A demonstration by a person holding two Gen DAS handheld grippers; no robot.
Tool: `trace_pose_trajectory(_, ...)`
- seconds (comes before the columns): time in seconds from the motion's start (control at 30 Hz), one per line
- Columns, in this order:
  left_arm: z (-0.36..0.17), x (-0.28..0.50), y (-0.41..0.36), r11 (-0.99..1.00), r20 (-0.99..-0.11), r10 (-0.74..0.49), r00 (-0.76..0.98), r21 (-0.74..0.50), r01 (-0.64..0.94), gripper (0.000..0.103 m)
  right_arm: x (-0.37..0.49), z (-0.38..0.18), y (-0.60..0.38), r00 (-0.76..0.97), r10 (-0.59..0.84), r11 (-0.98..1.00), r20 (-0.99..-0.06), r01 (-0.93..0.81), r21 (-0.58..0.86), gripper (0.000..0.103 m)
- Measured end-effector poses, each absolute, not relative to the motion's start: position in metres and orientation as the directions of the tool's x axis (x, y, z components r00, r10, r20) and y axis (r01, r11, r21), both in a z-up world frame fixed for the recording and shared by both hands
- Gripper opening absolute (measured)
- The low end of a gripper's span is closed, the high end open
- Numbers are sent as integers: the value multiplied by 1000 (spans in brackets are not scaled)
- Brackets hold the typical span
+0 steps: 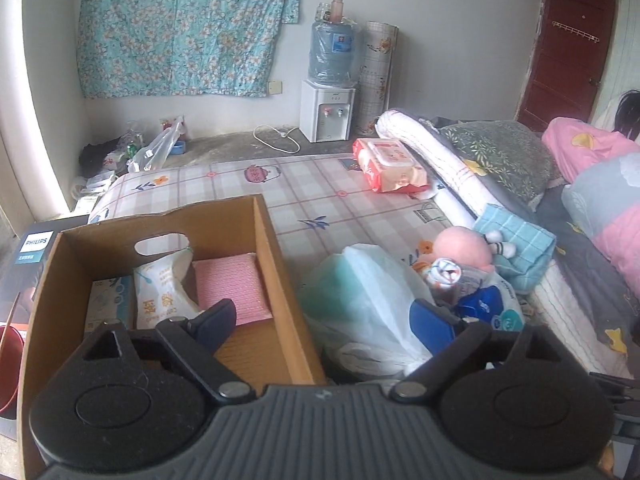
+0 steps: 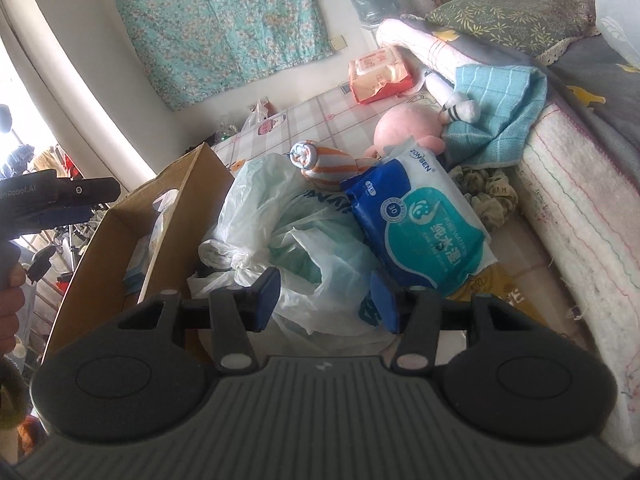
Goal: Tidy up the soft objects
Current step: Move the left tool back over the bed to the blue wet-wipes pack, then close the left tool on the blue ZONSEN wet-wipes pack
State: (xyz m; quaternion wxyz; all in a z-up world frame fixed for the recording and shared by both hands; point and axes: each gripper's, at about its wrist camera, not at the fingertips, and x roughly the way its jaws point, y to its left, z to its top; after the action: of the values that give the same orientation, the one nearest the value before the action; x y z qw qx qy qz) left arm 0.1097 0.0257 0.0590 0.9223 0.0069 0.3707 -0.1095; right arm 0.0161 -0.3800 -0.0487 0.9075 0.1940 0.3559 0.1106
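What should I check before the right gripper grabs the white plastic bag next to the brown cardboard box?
1. Left gripper empty, jaws wide: ok; they have just been opening, nothing between them.
2. Right gripper over the white plastic bag: ok; bag folds lie between its blue pads.
3. Right grip made: not ok; pads stand apart, no clear pinch on the plastic.
4. Room in the brown cardboard box: ok; bare floor in front of the pink knitted pad and the white tissue pack.
5. Bag free to lift: not ok; the blue and teal wet-wipes pack and rolled striped sock rest on it.
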Motion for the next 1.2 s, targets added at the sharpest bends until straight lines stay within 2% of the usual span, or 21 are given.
trace_pose_trajectory(0.2, 50, 67, -34, 932, -635, -361, 683, -219, 289, 94, -1, -41, -419, 788, 218, 936, -575, -3, 351, 50)
trace_pose_trajectory(0.47, 0, 44, -116, 905, -575, -411, 707, -166, 391, 92, 6, -23, -475, 823, 131, 979, -552, -19, 203, 50)
trace_pose_trajectory(0.53, -12, 46, -130, 895, -582, -426, 693, -160, 415, 84, 16, -23, -481, 813, 155, 978, -562, -47, 201, 49)
trace_pose_trajectory(0.67, -40, 57, -154, 894, -621, -411, 668, -132, 428, 59, 43, -31, -478, 755, 241, 967, -610, -131, 219, 46)
trace_pose_trajectory(0.83, -65, 80, -158, 904, -665, -401, 630, -176, 390, 48, 78, -45, -460, 692, 318, 948, -648, -236, 213, 45)
trace_pose_trajectory(1.0, -84, 96, -158, 920, -707, -367, 604, -178, 350, 48, 113, -63, -448, 635, 350, 933, -689, -303, 195, 45)
trace_pose_trajectory(1.2, -94, 109, -155, 923, -725, -360, 588, -185, 337, 60, 144, -80, -444, 569, 405, 908, -716, -339, 244, 45)
